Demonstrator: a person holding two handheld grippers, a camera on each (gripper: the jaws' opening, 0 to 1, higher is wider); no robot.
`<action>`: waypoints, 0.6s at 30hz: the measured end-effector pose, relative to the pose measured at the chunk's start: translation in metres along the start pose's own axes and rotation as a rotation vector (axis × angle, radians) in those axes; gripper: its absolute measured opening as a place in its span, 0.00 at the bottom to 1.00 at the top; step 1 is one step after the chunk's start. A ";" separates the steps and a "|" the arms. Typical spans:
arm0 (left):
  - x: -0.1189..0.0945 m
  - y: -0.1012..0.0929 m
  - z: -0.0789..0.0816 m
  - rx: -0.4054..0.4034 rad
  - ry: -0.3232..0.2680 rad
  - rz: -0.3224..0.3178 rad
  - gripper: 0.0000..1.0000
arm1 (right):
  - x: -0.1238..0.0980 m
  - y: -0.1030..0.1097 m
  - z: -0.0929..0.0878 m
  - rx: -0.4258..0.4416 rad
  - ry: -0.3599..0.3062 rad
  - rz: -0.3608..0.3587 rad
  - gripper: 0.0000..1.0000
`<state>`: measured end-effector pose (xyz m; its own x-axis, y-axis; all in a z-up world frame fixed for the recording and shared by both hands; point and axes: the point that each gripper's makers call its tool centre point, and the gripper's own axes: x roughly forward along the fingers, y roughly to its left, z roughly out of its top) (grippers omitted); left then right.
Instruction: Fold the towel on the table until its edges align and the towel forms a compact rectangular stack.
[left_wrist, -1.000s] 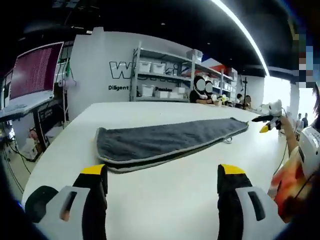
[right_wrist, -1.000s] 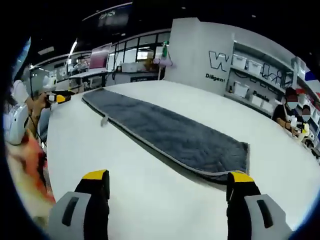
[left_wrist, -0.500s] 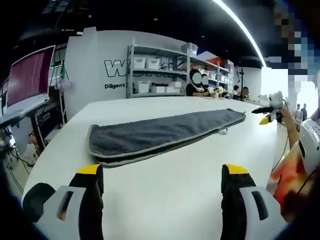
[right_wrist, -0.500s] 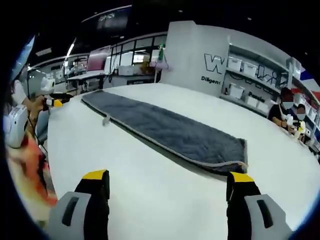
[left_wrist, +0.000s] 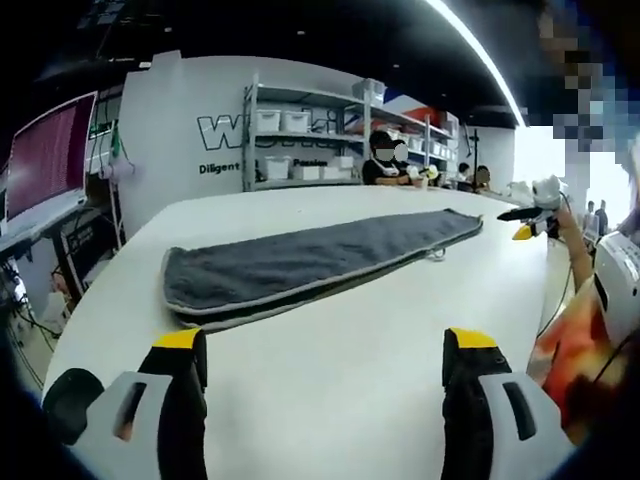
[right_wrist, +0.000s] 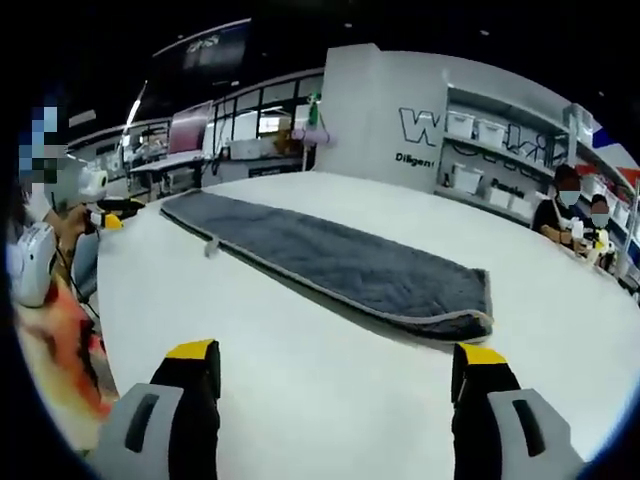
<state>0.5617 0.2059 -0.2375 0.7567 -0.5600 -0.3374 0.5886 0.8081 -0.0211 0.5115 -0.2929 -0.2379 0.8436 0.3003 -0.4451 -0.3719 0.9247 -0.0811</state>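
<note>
**Both grippers empty, towel flat on desk**

Left gripper (left_wrist: 325, 345): jaws stood wide apart, nothing between them, above bare white desk (left_wrist: 330, 330). Right gripper (right_wrist: 335, 355): jaws likewise spread, holding nothing. Grey towel (left_wrist: 300, 262) lay ahead of both, a long narrow strip folded lengthwise, flat on the desk. In left gripper view it ran from 10 o'clock toward 2 o'clock. Small loop tag showed at its long edge. Shelving (left_wrist: 310, 140) with white bins stood beyond at 12 o'clock; seated people near it.

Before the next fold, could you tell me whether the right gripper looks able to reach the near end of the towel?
Probably yes: the right gripper is open, and only bare table lies between it and the towel end.
</note>
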 end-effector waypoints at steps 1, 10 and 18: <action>0.000 -0.001 0.000 0.004 0.000 -0.002 0.96 | 0.000 0.000 0.000 0.001 -0.001 -0.001 0.97; 0.005 -0.001 -0.005 -0.034 0.021 -0.041 0.95 | -0.002 -0.013 0.006 0.054 -0.022 -0.024 0.96; -0.003 -0.005 0.001 -0.018 0.000 -0.048 0.94 | 0.013 -0.036 0.021 0.188 -0.081 -0.093 0.86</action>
<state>0.5573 0.2031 -0.2353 0.7281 -0.5978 -0.3355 0.6185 0.7839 -0.0544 0.5438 -0.3178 -0.2222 0.9023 0.2222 -0.3694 -0.2187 0.9744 0.0521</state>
